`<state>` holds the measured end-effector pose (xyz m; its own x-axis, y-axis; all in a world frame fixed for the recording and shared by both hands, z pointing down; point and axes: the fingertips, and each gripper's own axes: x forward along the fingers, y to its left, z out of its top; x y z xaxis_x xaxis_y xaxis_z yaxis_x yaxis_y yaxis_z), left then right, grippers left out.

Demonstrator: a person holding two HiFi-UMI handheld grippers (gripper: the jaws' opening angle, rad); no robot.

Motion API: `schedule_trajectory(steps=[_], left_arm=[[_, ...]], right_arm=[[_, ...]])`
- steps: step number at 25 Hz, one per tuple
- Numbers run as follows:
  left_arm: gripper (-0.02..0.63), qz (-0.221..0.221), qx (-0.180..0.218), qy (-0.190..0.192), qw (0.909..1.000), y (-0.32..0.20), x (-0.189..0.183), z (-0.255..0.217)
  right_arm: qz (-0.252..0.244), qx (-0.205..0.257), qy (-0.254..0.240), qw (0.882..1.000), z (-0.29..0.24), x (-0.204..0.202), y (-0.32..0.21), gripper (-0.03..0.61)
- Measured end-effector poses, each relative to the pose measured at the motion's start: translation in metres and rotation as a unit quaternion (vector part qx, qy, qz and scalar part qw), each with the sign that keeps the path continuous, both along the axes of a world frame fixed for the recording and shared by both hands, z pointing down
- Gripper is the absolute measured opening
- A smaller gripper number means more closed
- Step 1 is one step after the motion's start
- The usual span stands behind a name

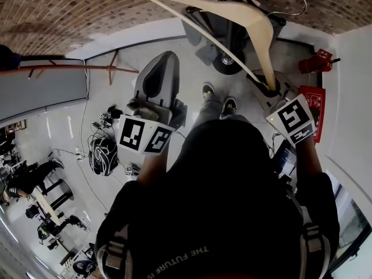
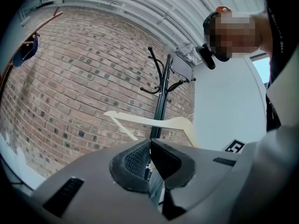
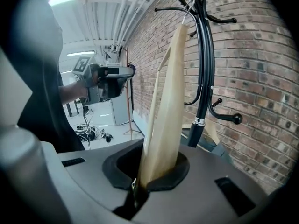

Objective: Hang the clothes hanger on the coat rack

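A pale wooden clothes hanger [image 1: 232,22] with a metal hook [image 1: 293,2] is held up by one arm end in my right gripper [image 1: 272,90], whose jaws are shut on it. In the right gripper view the hanger [image 3: 166,106] rises from the jaws beside the black coat rack [image 3: 205,64], its hook near the rack's upper prongs. My left gripper [image 1: 152,100] hangs apart to the left, jaws shut with nothing between them. The left gripper view shows the hanger [image 2: 154,122] crossing in front of the coat rack [image 2: 161,94].
A brick wall [image 1: 87,10] stands behind the rack. The rack's round base [image 1: 226,61] rests on the floor ahead of the person's feet. Red objects [image 1: 317,63] lie at the right wall. Cables and a helmet [image 1: 104,154] lie on the floor at left.
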<state>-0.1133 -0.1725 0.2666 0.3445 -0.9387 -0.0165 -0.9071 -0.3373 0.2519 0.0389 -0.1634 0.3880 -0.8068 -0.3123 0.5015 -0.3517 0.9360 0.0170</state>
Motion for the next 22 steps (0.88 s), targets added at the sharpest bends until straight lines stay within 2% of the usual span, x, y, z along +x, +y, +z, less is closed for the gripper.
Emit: schedule_trajectory(steps=[8,16,22], left_arm=[[0.020,-0.008,-0.003,0.007,0.9999,-0.006,-0.022,0.002],[0.021,-0.004,-0.015,0.017,0.9997,-0.016,-0.020,0.012],[0.021,-0.001,-0.018,0.018,0.9997,-0.030,-0.023,0.016]], right_arm=[[-0.044,-0.028,0.054,0.997,0.033,-0.019,0.006,0.020],[-0.060,-0.023,0.138,0.988,0.078,-0.005,-0.002,0.020],[-0.063,-0.055,0.149,0.985,0.104,-0.006,-0.011,0.020]])
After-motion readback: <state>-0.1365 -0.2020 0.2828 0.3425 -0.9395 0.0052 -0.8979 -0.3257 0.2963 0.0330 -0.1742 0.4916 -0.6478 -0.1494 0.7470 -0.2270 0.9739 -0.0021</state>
